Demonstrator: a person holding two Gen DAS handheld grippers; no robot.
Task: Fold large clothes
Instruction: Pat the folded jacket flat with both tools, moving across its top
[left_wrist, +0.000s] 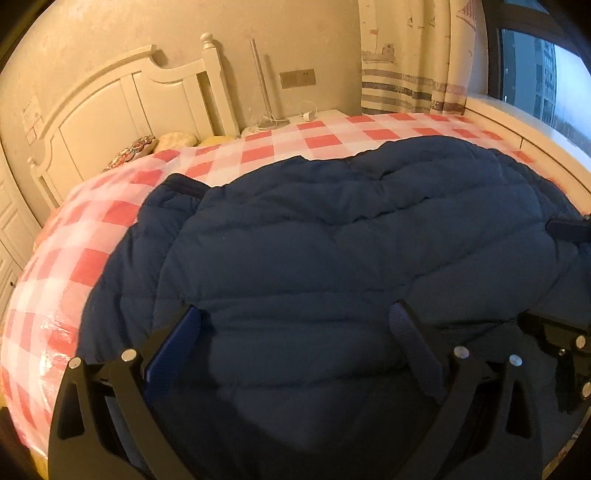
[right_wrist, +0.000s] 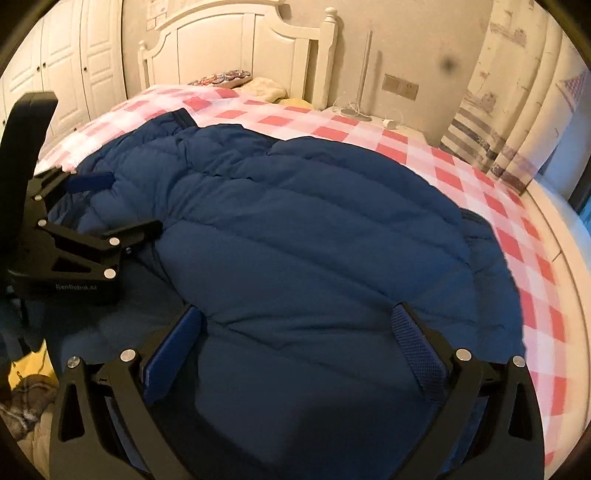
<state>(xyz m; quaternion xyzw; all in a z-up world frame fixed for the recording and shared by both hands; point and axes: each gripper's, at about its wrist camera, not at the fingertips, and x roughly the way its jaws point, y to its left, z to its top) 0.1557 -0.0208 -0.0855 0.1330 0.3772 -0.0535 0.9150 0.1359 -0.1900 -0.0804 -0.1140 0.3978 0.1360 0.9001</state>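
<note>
A large navy quilted down jacket (left_wrist: 314, 236) lies spread over a bed with a red and white checked cover (left_wrist: 92, 229). One sleeve with a dark cuff (left_wrist: 184, 186) reaches toward the headboard. My left gripper (left_wrist: 293, 317) is open low over the jacket's near part, the fabric showing between its blue pads. My right gripper (right_wrist: 295, 315) is open too, over the jacket (right_wrist: 314, 221) further right. In the right wrist view the left gripper (right_wrist: 122, 203) appears at the left, open, on the jacket's edge. A right gripper finger (left_wrist: 570, 229) shows at the left wrist view's right edge.
A white headboard (right_wrist: 236, 40) and pillows (right_wrist: 258, 86) stand at the far end. Beside them is a bedside table (right_wrist: 369, 118) with a lamp pole and cables. Curtains (left_wrist: 410, 74) and a window (left_wrist: 546, 81) are on the right, wardrobe doors (right_wrist: 62, 62) on the left. Clutter (right_wrist: 26, 391) lies on the floor.
</note>
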